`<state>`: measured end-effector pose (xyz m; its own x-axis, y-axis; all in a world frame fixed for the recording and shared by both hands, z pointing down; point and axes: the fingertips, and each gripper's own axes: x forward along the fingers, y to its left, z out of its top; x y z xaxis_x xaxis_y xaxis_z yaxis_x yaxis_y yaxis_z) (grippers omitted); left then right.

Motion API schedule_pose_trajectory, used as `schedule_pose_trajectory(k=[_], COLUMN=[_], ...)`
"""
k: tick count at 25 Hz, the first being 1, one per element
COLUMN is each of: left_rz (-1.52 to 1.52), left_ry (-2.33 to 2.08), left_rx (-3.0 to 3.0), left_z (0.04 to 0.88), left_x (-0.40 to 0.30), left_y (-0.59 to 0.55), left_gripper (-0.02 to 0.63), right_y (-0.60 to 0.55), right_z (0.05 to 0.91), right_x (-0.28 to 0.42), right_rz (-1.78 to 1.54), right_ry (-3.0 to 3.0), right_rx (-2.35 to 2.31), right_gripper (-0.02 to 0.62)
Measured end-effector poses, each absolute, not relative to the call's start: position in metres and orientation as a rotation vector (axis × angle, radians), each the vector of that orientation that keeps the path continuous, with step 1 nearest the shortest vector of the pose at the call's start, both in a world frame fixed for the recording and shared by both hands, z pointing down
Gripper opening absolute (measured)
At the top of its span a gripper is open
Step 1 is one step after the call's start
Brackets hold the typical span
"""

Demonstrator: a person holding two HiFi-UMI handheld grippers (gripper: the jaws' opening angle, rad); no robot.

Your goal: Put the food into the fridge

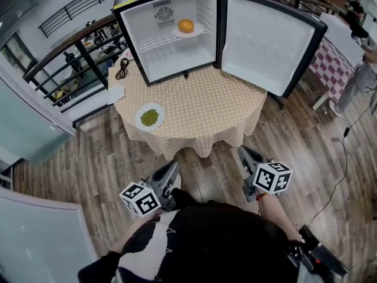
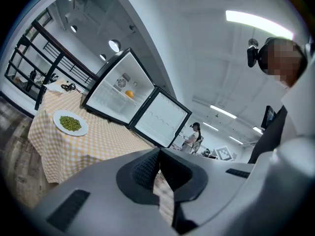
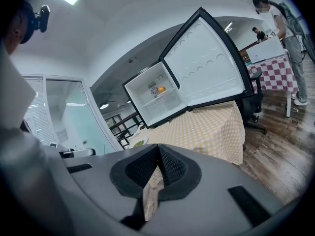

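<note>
- The left gripper is held low, close to the person's body, with its fingers closed tip to tip on nothing.
- The right gripper is at about the same height on the other side, also closed and empty.
- The plate of green food sits on the near left part of the table, well apart from both grippers.
- It lies ahead of the left gripper and a touch to its left, so I'd say the left hand is the nearer one.
- The plate is round, so it has no long side to line up with; the near rim faces the person.
- The fridge stands open behind the plate and to its right, its door swung wide.
- An orange already rests on the shelf inside, and the space under it is free.
</note>
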<state>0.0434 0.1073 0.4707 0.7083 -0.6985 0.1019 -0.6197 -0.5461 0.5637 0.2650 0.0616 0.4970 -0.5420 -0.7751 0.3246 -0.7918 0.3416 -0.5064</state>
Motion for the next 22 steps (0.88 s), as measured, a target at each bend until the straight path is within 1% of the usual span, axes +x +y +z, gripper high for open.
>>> schedule_pose_trajectory(k=[22], left_rz=[-0.177], left_ry=[-0.988], left_rx=[2.345], left_z=[0.4715], left_x=[0.046], left_y=[0.1079], left_gripper=[0.014], right_y=[0.0664], right_z=[0.5025], right_x=[0.2657], right_rz=[0.981], right_ry=[-2.522], right_rx=[1.477], right_gripper=[0.017])
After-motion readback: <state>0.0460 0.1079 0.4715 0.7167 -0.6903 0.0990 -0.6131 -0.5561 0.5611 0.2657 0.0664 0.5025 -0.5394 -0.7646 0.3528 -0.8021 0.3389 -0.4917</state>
